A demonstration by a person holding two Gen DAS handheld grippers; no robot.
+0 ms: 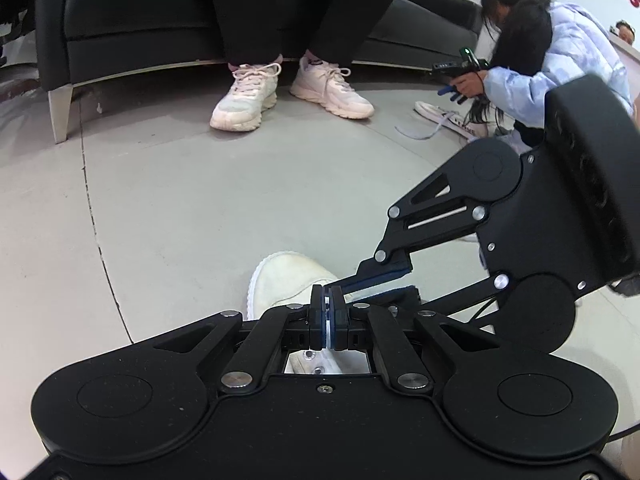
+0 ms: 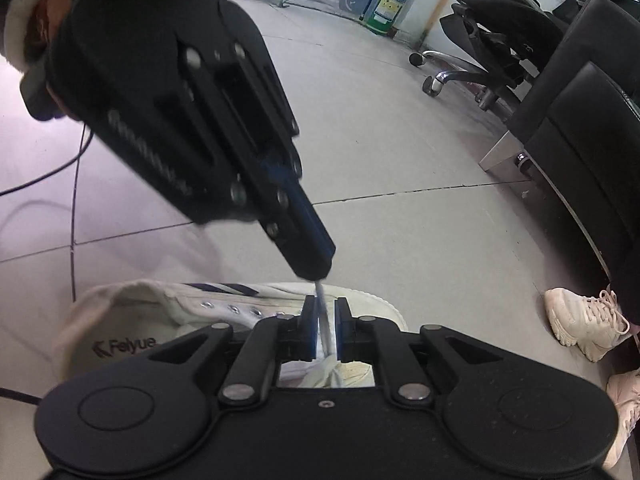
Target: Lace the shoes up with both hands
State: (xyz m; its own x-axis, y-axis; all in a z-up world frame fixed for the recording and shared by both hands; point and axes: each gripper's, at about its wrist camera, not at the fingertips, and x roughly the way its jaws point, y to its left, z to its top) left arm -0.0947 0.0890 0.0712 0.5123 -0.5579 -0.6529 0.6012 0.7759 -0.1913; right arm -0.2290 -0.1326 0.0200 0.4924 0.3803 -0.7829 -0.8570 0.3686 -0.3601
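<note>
A white canvas shoe (image 2: 168,312) with metal eyelets lies on the floor under both grippers; its toe shows in the left wrist view (image 1: 280,280). My left gripper (image 1: 327,312) is shut on the white lace (image 1: 328,326). It also shows from the right wrist view (image 2: 316,272), pointing down with the lace (image 2: 323,316) hanging from its tip. My right gripper (image 2: 325,320) stands slightly open around that lace, jaws close to it but with a gap. In the left wrist view the right gripper (image 1: 360,280) reaches in from the right over the shoe.
A black sofa (image 1: 140,20) with a seated person's pink-white sneakers (image 1: 248,96) is ahead. Another person (image 1: 552,56) crouches at right with a second shoe (image 1: 448,120). Office chairs (image 2: 500,32), a green extinguisher (image 2: 388,0) and cables (image 2: 74,208) are around.
</note>
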